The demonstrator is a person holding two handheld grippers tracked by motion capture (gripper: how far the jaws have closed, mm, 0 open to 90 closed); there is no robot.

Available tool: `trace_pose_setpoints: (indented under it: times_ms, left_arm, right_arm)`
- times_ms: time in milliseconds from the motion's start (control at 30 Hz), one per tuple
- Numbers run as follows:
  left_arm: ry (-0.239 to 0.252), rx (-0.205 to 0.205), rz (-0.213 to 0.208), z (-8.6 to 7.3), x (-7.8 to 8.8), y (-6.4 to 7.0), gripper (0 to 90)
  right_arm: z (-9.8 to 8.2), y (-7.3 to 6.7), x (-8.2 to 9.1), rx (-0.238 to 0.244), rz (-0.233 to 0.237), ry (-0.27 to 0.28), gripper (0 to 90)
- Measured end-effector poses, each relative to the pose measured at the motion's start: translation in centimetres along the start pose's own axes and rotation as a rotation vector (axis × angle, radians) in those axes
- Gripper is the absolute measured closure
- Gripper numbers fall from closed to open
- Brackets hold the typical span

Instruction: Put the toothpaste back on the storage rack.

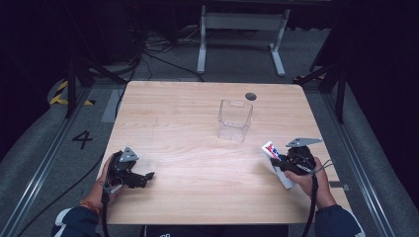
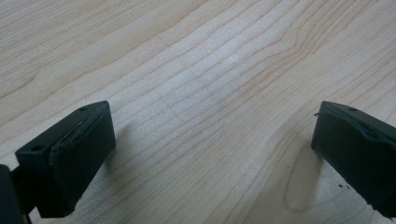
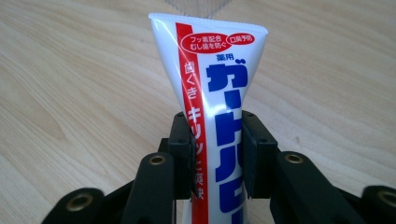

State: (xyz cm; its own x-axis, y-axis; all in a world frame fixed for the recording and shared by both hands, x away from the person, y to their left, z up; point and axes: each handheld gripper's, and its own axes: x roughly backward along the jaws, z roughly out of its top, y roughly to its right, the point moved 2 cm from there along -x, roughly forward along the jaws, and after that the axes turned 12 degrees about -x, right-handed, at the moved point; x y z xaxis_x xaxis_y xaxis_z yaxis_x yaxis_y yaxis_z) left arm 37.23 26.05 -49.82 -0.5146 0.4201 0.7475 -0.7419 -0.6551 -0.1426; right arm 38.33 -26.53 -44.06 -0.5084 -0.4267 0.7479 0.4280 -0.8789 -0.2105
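Observation:
A white toothpaste tube (image 3: 215, 93) with a red stripe and blue lettering stands between the jaws of my right gripper (image 3: 217, 154), whose pads press on both its sides. In the high view that right gripper (image 1: 280, 165) holds the tube (image 1: 270, 149) at the table's right, its flat crimped end pointing away from the person. A clear plastic box (image 1: 235, 120) stands open-topped beyond it, near the table's middle. At the front left my left gripper (image 1: 148, 176) rests low over the wood. Its jaws stand wide apart around bare wood, one black pad (image 2: 74, 163) at each side.
The wooden table (image 1: 188, 148) has a dark round hole (image 1: 250, 96) near its far edge. Black cables and a white metal frame (image 1: 242, 34) lie on the floor behind the table.

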Motion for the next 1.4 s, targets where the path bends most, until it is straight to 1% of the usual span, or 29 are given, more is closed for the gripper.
trace_pose_setpoints:
  times_ms: [33, 67, 100, 133, 167, 200, 233, 267, 333, 400, 433, 533, 600, 667, 733, 800, 833, 900, 1033, 1167, 1233, 1400]
  left_arm:
    - [0.0, 0.0, 0.0, 0.0, 0.0, 0.0, 0.1]
    - [0.0, 0.0, 0.0, 0.0, 0.0, 0.0, 0.1]
    - [0.0, 0.0, 0.0, 0.0, 0.0, 0.0, 0.1]
    - [0.0, 0.0, 0.0, 0.0, 0.0, 0.0, 0.1]
    - [0.0, -0.001, 0.0, 0.0, 0.0, 0.0, 0.1]
    - [0.0, 0.0, 0.0, 0.0, 0.0, 0.0, 0.1]
    - [0.0, 0.0, 0.0, 0.0, 0.0, 0.0, 0.1]
    - [0.0, 0.0, 0.0, 0.0, 0.0, 0.0, 0.1]
    - [0.0, 0.0, 0.0, 0.0, 0.0, 0.0, 0.1]
    - [0.0, 0.0, 0.0, 0.0, 0.0, 0.0, 0.1]
    - [0.0, 0.0, 0.0, 0.0, 0.0, 0.0, 0.1]
    - [0.0, 0.0, 0.0, 0.0, 0.0, 0.0, 0.1]
    - [0.0, 0.0, 0.0, 0.0, 0.0, 0.0, 0.1]
    - [0.0, 0.0, 0.0, 0.0, 0.0, 0.0, 0.1]
    - [0.0, 0.0, 0.0, 0.0, 0.0, 0.0, 0.1]
    - [0.0, 0.0, 0.0, 0.0, 0.0, 0.0, 0.1]
    - [0.0, 0.0, 0.0, 0.0, 0.0, 0.0, 0.1]
    - [0.0, 0.0, 0.0, 0.0, 0.0, 0.0, 0.1]
    - [0.0, 0.0, 0.0, 0.0, 0.0, 0.0, 0.1]
    - [0.0, 0.0, 0.0, 0.0, 0.0, 0.0, 0.1]
    - [0.0, 0.001, 0.0, 0.0, 0.0, 0.0, 0.1]
    - [0.0, 0.0, 0.0, 0.0, 0.0, 0.0, 0.1]
  right_arm:
    - [0.2, 0.0, 0.2, 0.013, 0.005, 0.016, 69.7]
    - [0.2, 0.0, 0.2, 0.013, 0.005, 0.016, 69.7]
    - [0.5, 0.0, 0.6, 0.01, 0.001, 0.05, 69.7]
    - [0.5, 0.0, 0.6, 0.01, 0.001, 0.05, 69.7]
    - [0.7, 0.0, 0.8, 0.017, 0.003, 0.067, 69.7]
    - [0.8, 0.1, 1.1, 0.003, 0.008, 0.079, 69.8]
    - [0.9, 0.1, 1.2, -0.001, 0.012, 0.085, 69.8]
    - [1.0, 0.1, 1.4, 0.008, 0.013, 0.093, 69.8]
    - [1.1, 0.1, 1.7, 0.002, 0.007, 0.109, 69.9]
    - [1.3, 0.2, 1.9, 0.007, 0.005, 0.131, 70.0]
    - [1.4, 0.3, 2.1, 0.0, 0.004, 0.142, 70.0]
    - [1.7, 0.3, 2.4, 0.005, 0.008, 0.161, 70.2]
    - [1.9, 0.3, 2.8, 0.005, 0.009, 0.195, 70.3]
    - [2.0, 0.3, 2.8, 0.007, 0.01, 0.202, 70.3]
    - [2.4, 0.2, 3.2, 0.019, 0.006, 0.229, 70.4]
    - [2.6, 0.2, 3.4, 0.019, 0.013, 0.242, 70.4]
    - [2.8, 0.2, 3.5, 0.026, 0.013, 0.251, 70.4]
    - [3.1, 0.1, 3.6, 0.028, 0.011, 0.258, 70.4]
    - [4.1, 0.0, 4.1, 0.033, 0.02, 0.295, 70.4]
    - [5.4, -0.2, 4.6, 0.054, 0.025, 0.322, 70.4]
    - [6.1, -0.5, 5.0, 0.067, 0.02, 0.339, 70.5]
    - [7.5, -1.0, 5.4, 0.071, 0.023, 0.357, 70.5]
